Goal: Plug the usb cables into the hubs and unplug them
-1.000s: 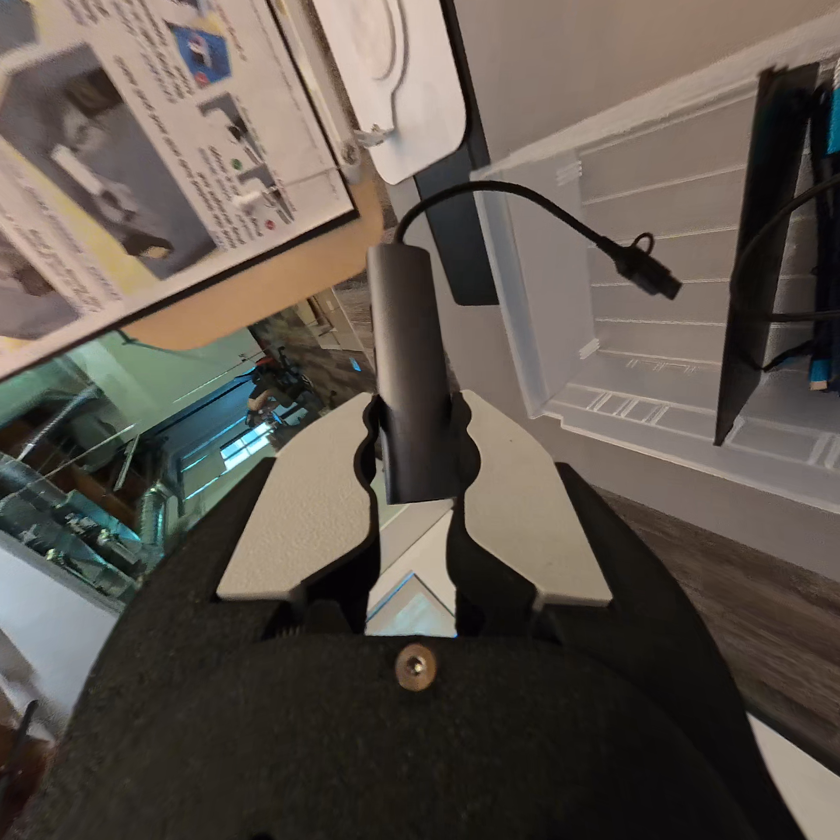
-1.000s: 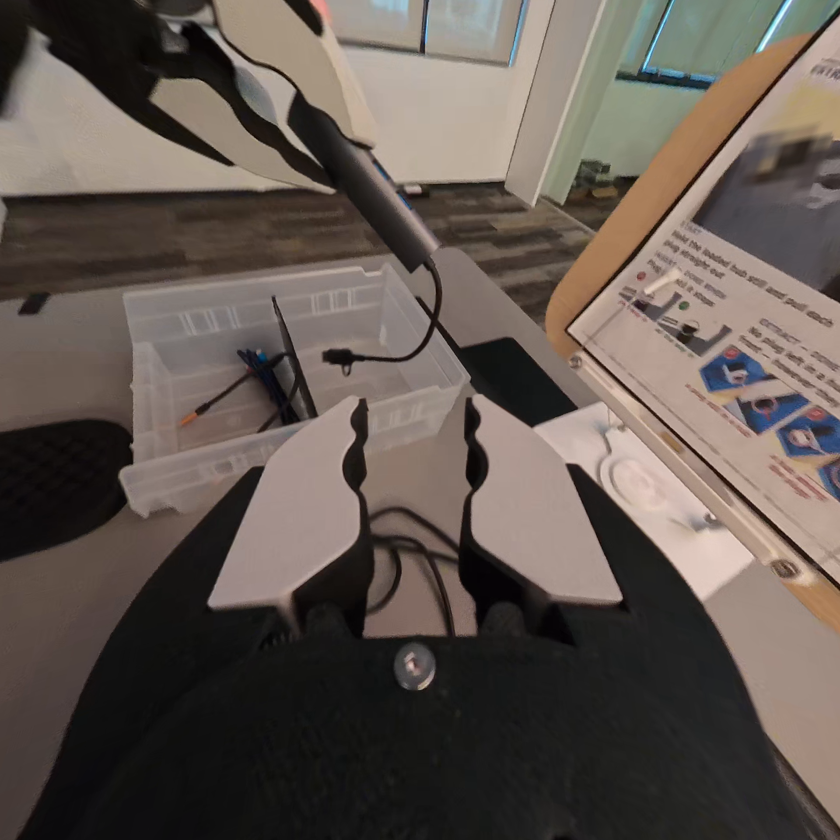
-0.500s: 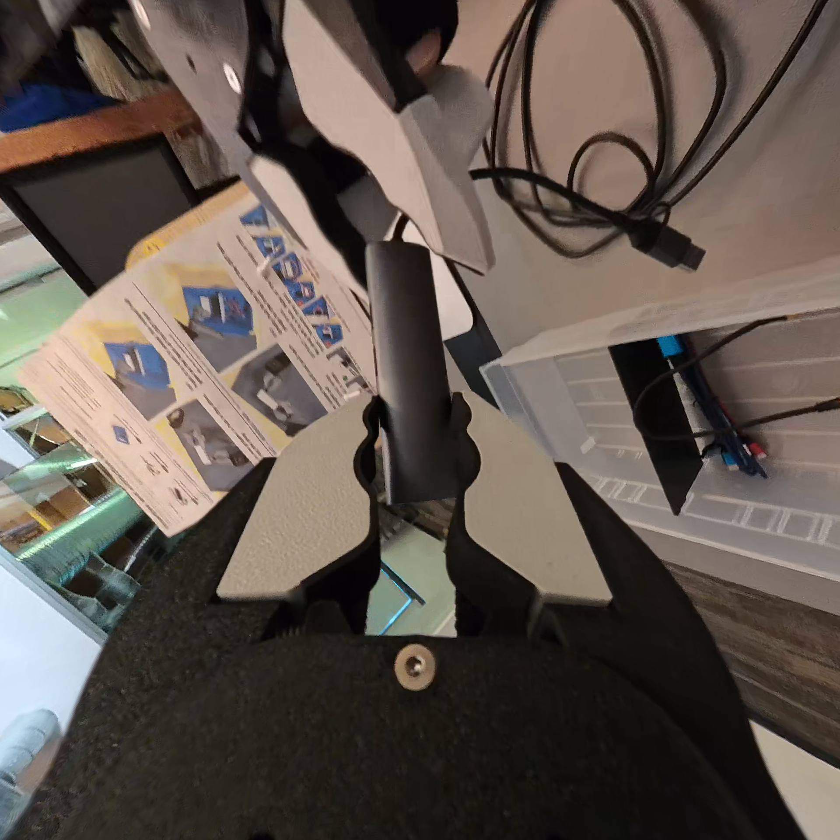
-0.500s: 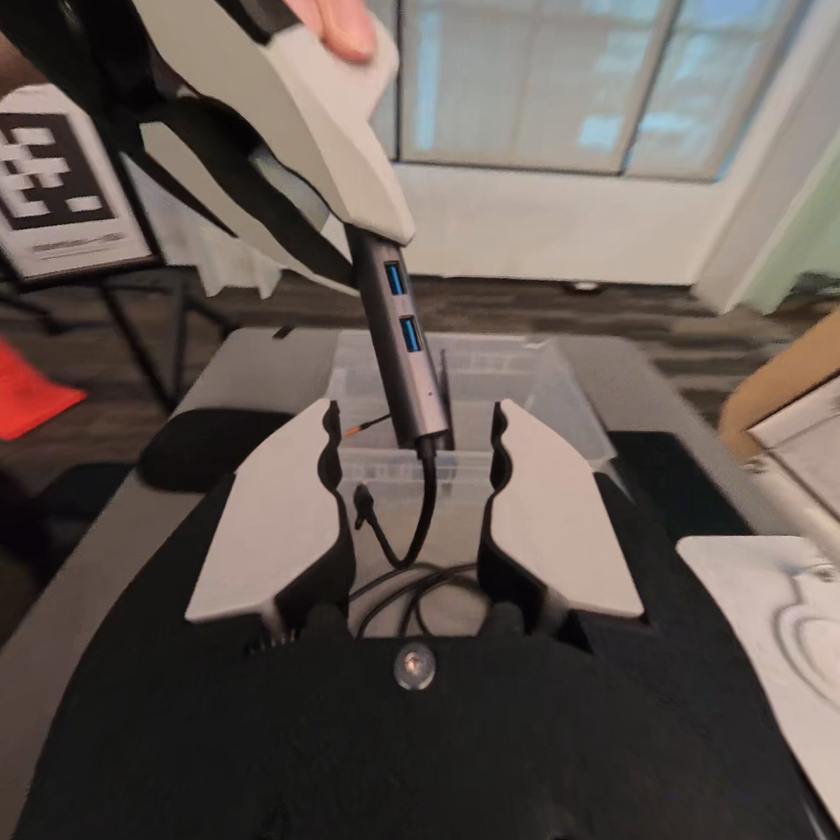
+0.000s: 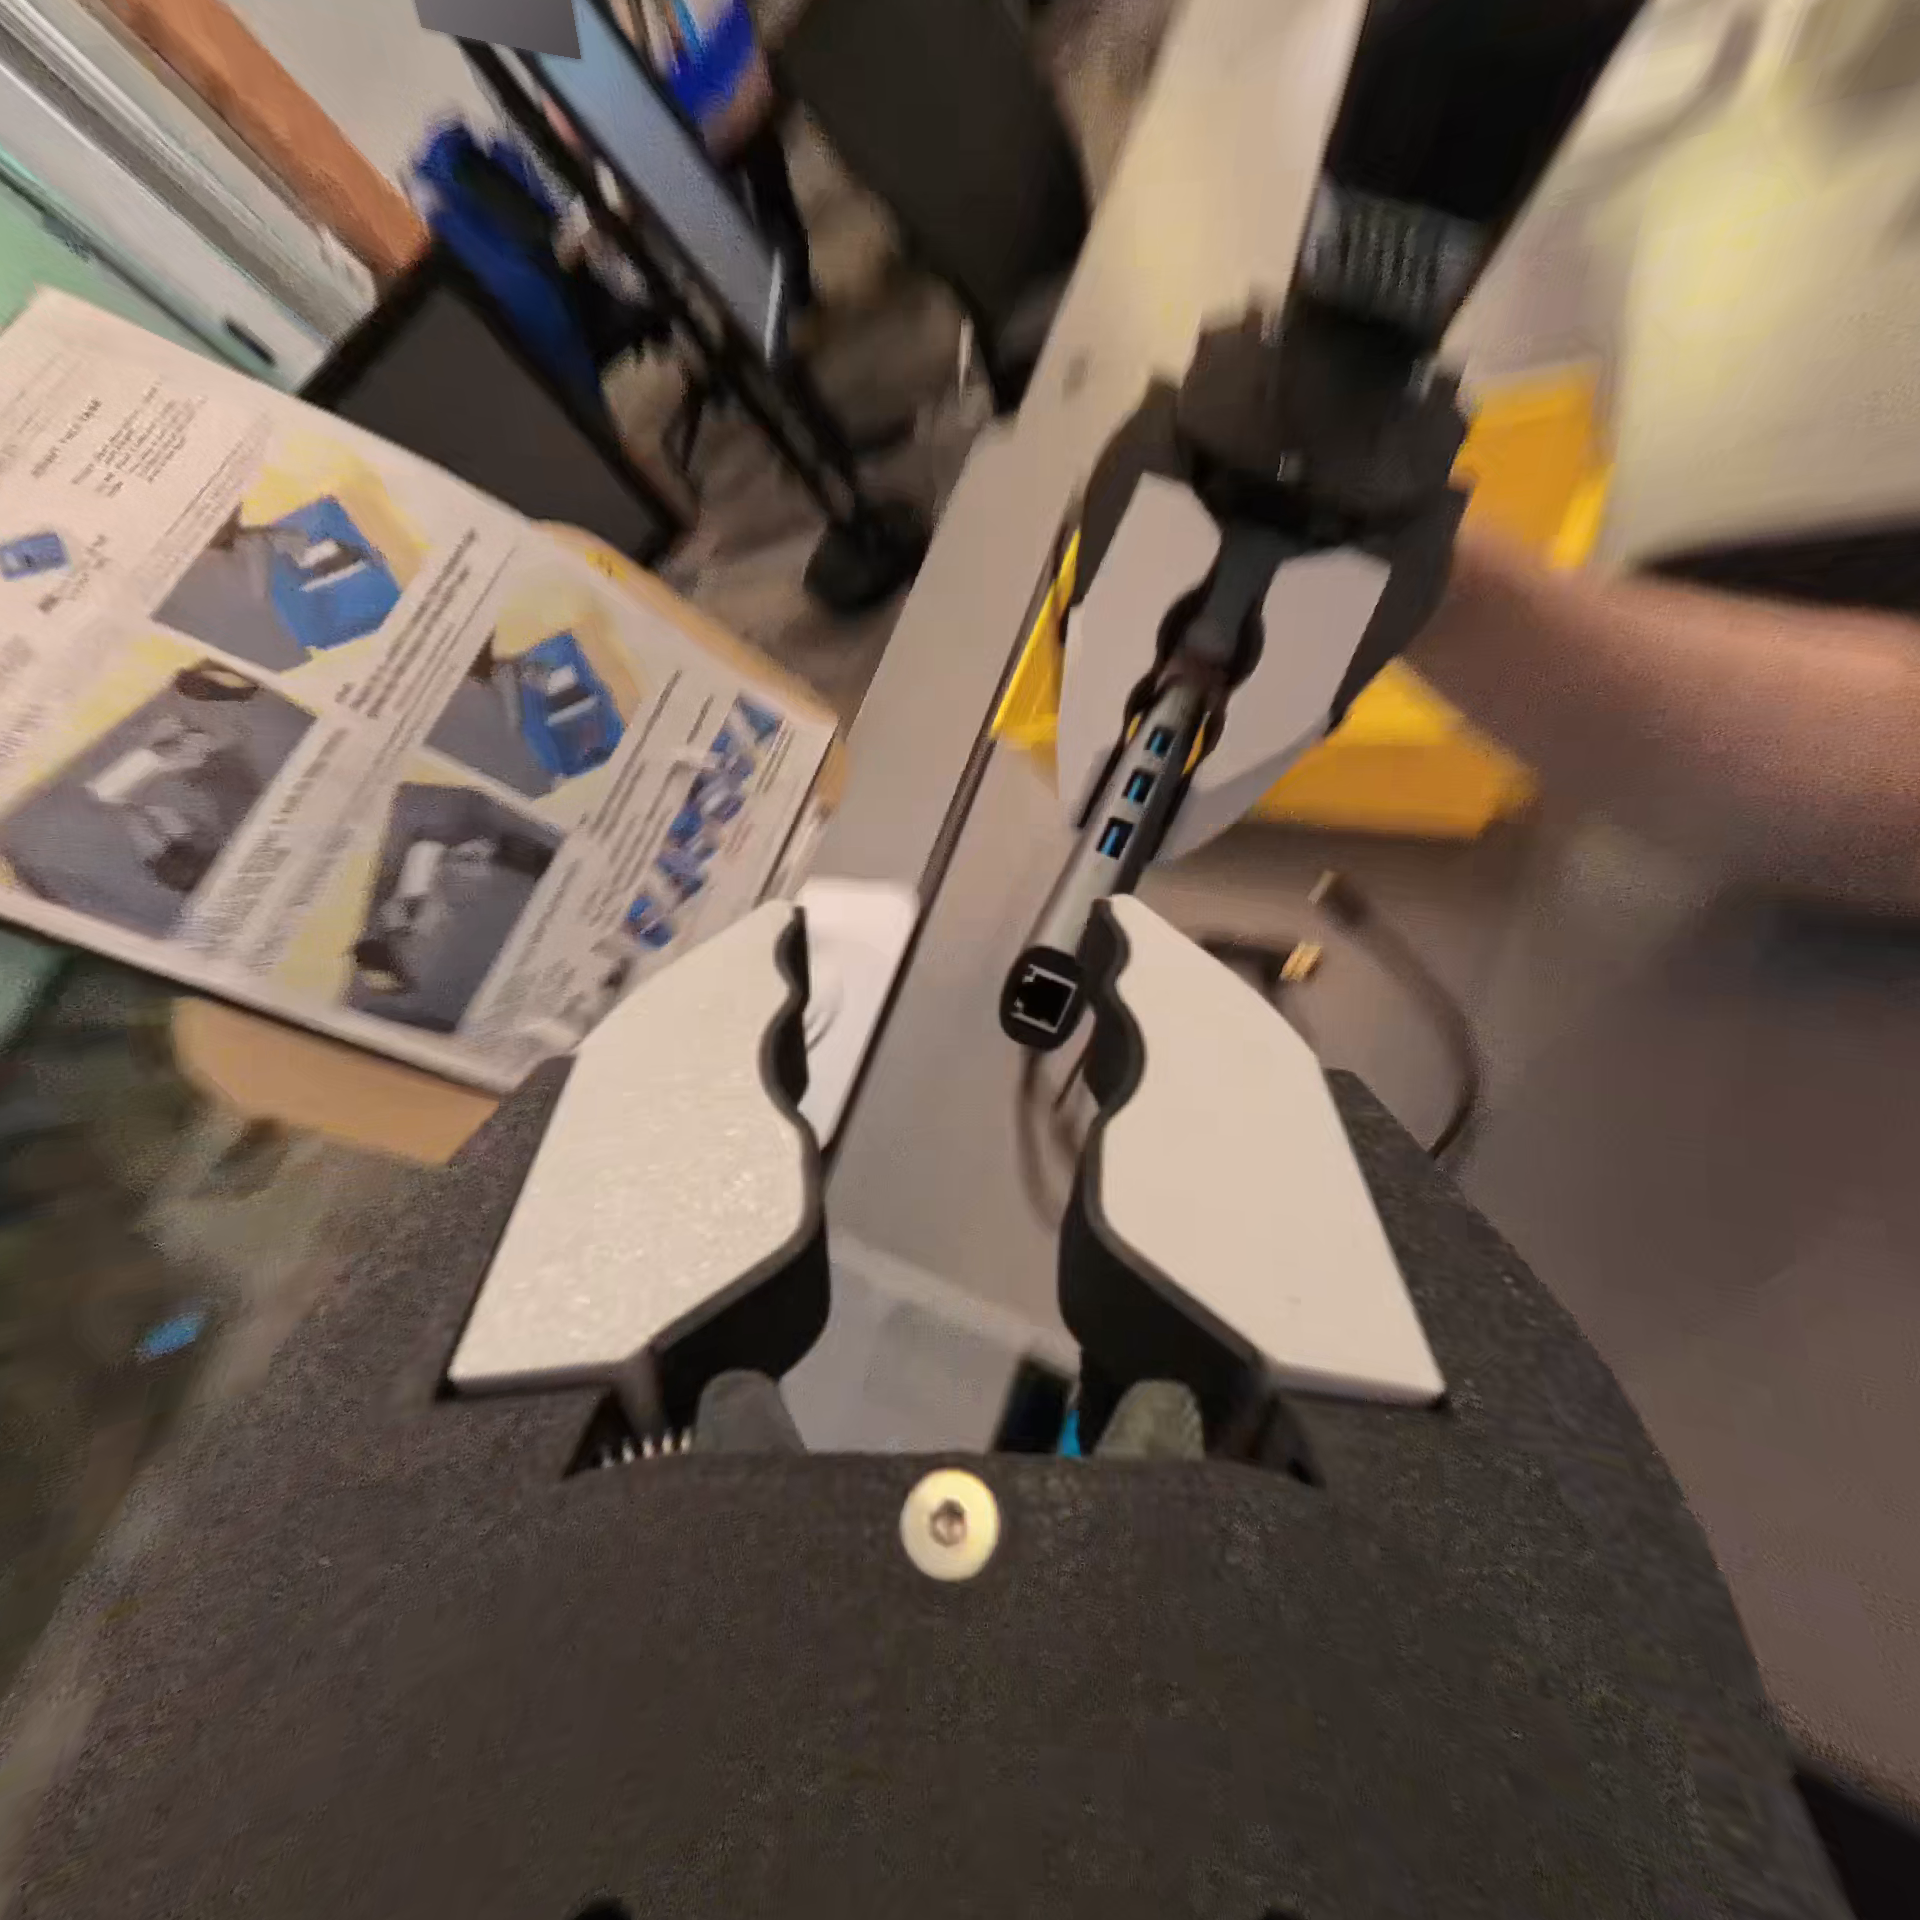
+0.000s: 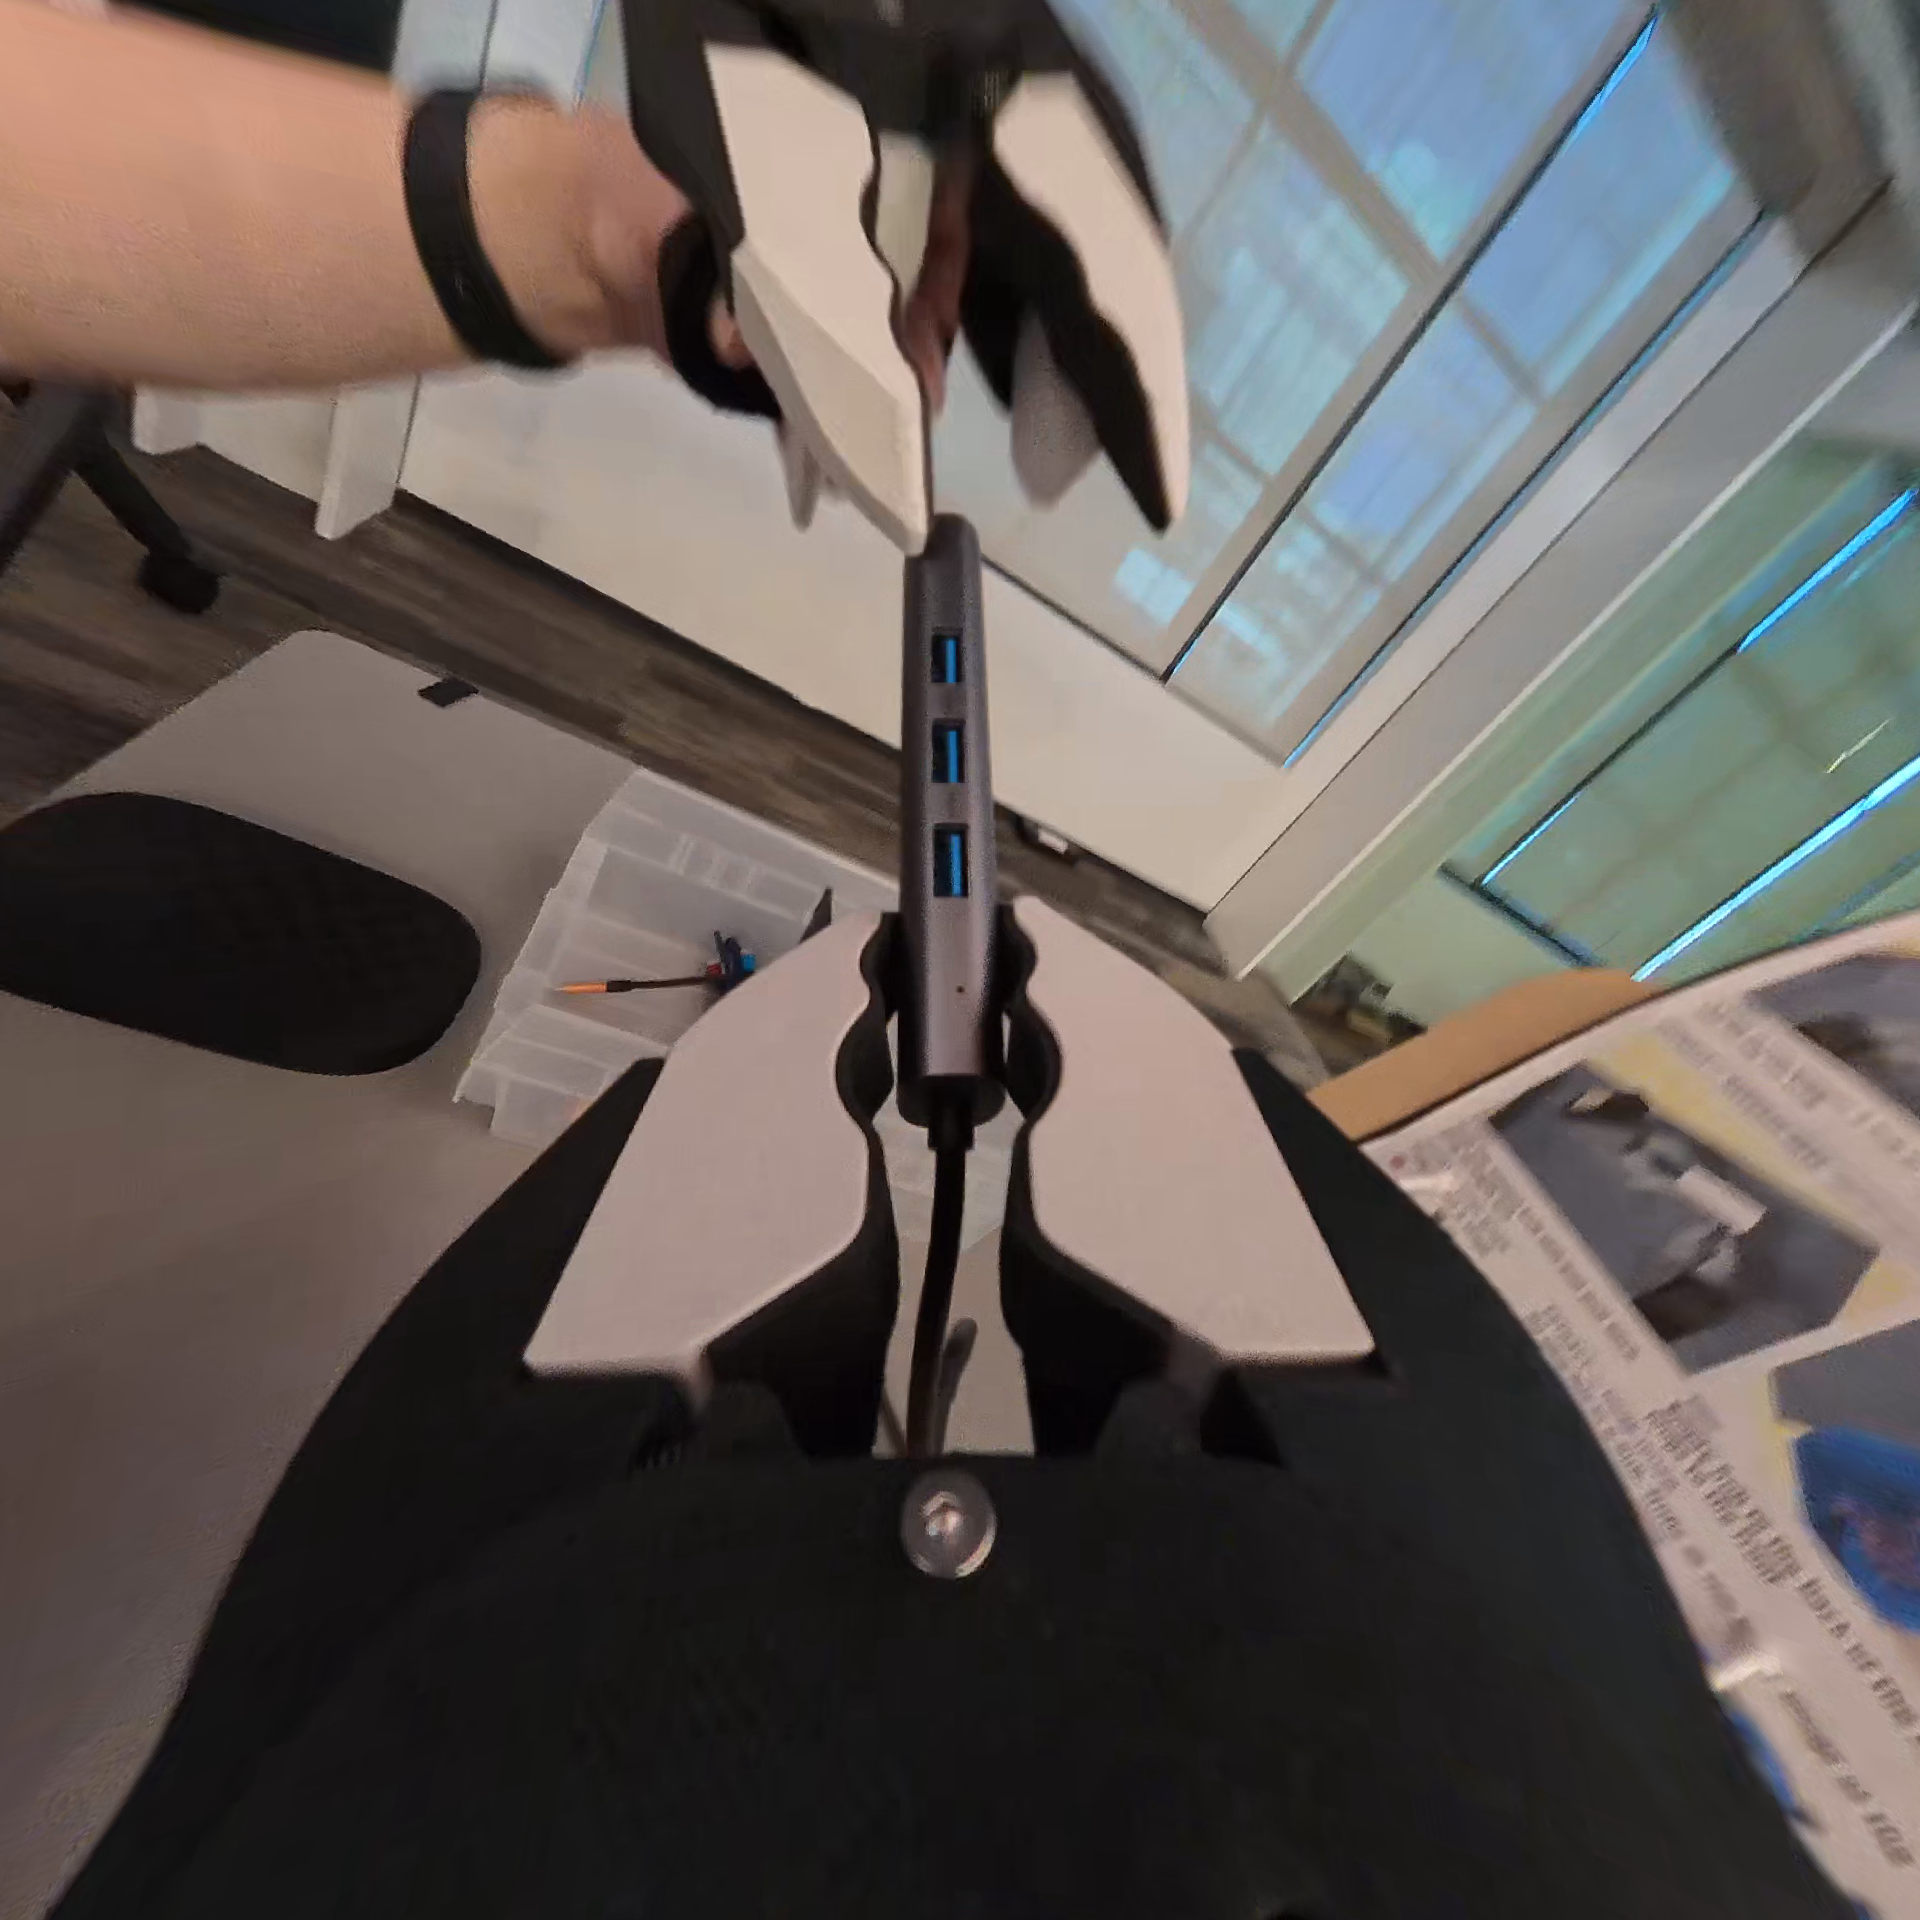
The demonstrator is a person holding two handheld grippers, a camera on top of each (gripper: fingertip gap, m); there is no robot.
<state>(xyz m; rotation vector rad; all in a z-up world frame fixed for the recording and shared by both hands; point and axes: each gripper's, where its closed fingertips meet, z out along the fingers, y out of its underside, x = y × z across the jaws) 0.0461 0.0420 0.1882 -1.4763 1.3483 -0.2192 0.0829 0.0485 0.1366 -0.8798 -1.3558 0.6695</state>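
Observation:
A dark grey USB hub [image 6: 945, 727] with three blue ports stands upright in the right wrist view. My right gripper [image 6: 945, 920] is shut on its lower end, where its black cable [image 6: 935, 1247] comes out. My left gripper [image 6: 1029, 514] is open at the hub's far end, with one fingertip beside it. In the left wrist view the hub [image 5: 1117, 831] points at me, its end face close to the right finger of my open left gripper [image 5: 951, 925]. The right gripper [image 5: 1153, 821] grips it farther off.
A clear plastic bin [image 6: 644, 883] holding loose cables [image 6: 665, 982] sits on the grey table beside a black pad [image 6: 208, 935]. An illustrated instruction sheet [image 6: 1662, 1247] leans at the right. A person's arm [image 6: 208, 229] holds the left gripper. A yellow bin [image 5: 1403, 758] lies behind. The left gripper's tips are roughly 8 centimetres from the right gripper's.
My left gripper has let go of the hub and opened. My right gripper has closed on the hub's cable end, so the hub has passed from left to right.

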